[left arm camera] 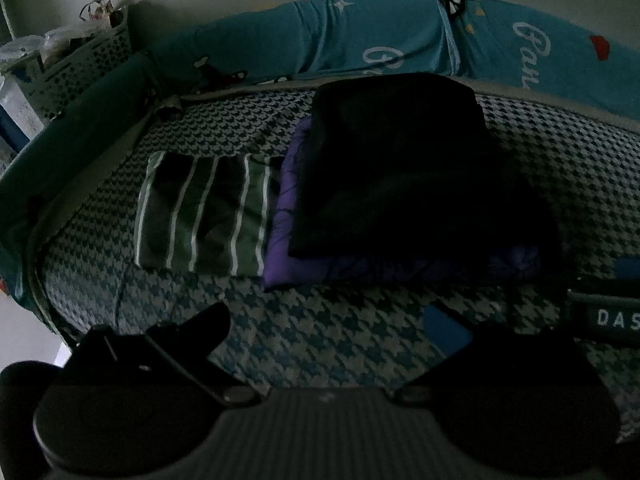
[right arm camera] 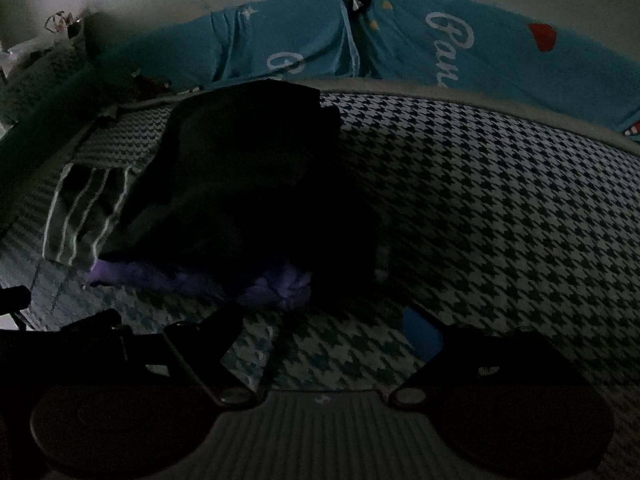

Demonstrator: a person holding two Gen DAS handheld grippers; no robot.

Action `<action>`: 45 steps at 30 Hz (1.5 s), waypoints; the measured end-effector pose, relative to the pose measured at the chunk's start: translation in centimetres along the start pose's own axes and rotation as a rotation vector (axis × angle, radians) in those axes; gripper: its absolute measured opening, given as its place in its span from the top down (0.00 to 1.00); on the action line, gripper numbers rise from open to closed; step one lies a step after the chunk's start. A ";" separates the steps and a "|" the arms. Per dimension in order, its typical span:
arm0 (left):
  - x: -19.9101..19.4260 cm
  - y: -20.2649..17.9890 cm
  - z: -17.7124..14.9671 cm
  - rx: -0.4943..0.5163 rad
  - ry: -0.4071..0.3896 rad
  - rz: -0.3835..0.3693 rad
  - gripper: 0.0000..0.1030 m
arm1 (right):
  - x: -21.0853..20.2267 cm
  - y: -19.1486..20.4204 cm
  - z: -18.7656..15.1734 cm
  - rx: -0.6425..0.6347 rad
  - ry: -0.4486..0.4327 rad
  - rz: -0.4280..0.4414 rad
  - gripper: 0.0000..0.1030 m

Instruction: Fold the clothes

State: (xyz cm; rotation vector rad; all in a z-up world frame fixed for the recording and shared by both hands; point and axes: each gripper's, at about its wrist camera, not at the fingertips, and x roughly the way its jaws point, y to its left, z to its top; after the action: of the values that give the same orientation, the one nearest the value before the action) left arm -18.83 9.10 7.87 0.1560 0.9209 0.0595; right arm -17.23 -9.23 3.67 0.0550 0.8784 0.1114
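A folded black garment point(left arm camera: 396, 168) lies on top of a folded purple one point(left arm camera: 288, 256) on the houndstooth bed sheet point(left arm camera: 340, 320). A folded dark green garment with white stripes point(left arm camera: 204, 212) lies flat to their left. In the right wrist view the same black pile point(right arm camera: 248, 184), purple edge point(right arm camera: 276, 286) and striped piece point(right arm camera: 84, 216) sit left of centre. My left gripper point(left arm camera: 340, 328) hovers open over bare sheet in front of the pile, nothing between its fingers. My right gripper point(right arm camera: 324, 328) is likewise open and empty, just in front of the purple edge.
A teal printed bolster point(left arm camera: 400, 40) runs along the far side of the bed against the wall. A perforated basket point(left arm camera: 84, 68) of odds and ends stands at the far left corner. The other gripper's body point(left arm camera: 604, 316) shows at the right edge. Bare sheet point(right arm camera: 500, 208) stretches to the right.
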 end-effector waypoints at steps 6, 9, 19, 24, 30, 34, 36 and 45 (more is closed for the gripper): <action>-0.2 0.1 -0.1 0.000 0.005 -0.002 0.00 | 0.2 0.6 0.1 -0.013 0.002 0.004 0.15; -0.4 0.3 -0.1 -0.005 0.008 -0.011 0.00 | 0.3 0.9 0.2 -0.019 0.005 0.007 0.15; -0.2 1.0 -0.2 -0.023 0.024 -0.016 0.00 | 0.6 1.9 0.6 -0.032 0.009 0.007 0.15; 0.1 1.3 -0.2 -0.030 0.038 -0.023 0.00 | 0.6 2.0 0.8 -0.026 0.002 0.004 0.15; 0.9 1.8 -0.4 -0.045 0.059 -0.025 0.00 | 1.0 2.4 1.1 -0.027 0.006 0.006 0.15; 1.5 2.0 -0.4 -0.053 0.072 -0.027 0.00 | 1.3 2.8 1.2 -0.041 0.014 0.007 0.15; 1.8 2.1 -0.4 -0.057 0.078 -0.029 0.00 | 1.4 3.0 1.2 -0.045 0.016 0.009 0.15; 3.0 2.6 -0.5 -0.071 0.102 -0.035 0.00 | 2.1 3.7 1.4 -0.058 0.028 0.008 0.15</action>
State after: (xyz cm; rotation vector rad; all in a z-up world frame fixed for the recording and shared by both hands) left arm -17.40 12.05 5.63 0.0712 1.0221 0.0679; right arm -15.11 -5.31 3.34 0.0030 0.9029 0.1448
